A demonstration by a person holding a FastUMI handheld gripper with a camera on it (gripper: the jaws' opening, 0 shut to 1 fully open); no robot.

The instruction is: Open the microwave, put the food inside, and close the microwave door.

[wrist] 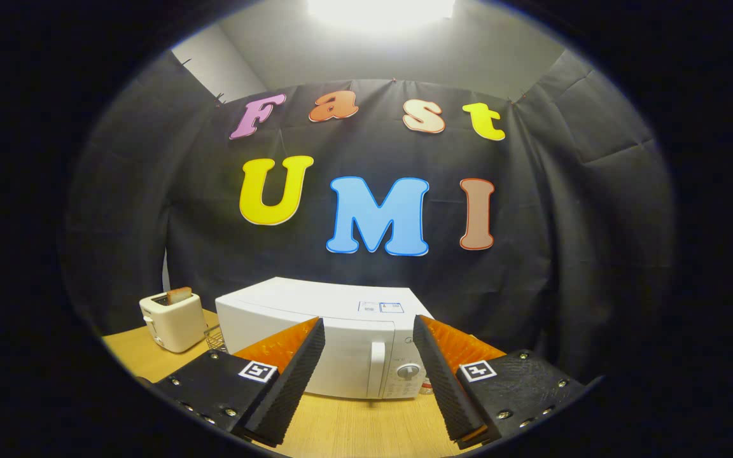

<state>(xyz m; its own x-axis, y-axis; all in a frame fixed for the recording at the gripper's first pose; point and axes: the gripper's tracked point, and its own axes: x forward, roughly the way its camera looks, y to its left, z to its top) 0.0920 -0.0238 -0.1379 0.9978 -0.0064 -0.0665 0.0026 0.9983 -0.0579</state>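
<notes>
Gripper view has my gripper spread open and empty before the shut microwave on the table, whose stiff, hinged door I'd judge best pulled by its upright handle.

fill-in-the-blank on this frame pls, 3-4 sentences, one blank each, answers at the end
1. The microwave door is ____.
2. The gripper fingers are ____, with nothing between them.
3. A slice of bread sticks up from the ____ beside the microwave.
4. The door handle stands next to the round ____ on the microwave's front.

Missing words: closed; open; toaster; knob
</notes>
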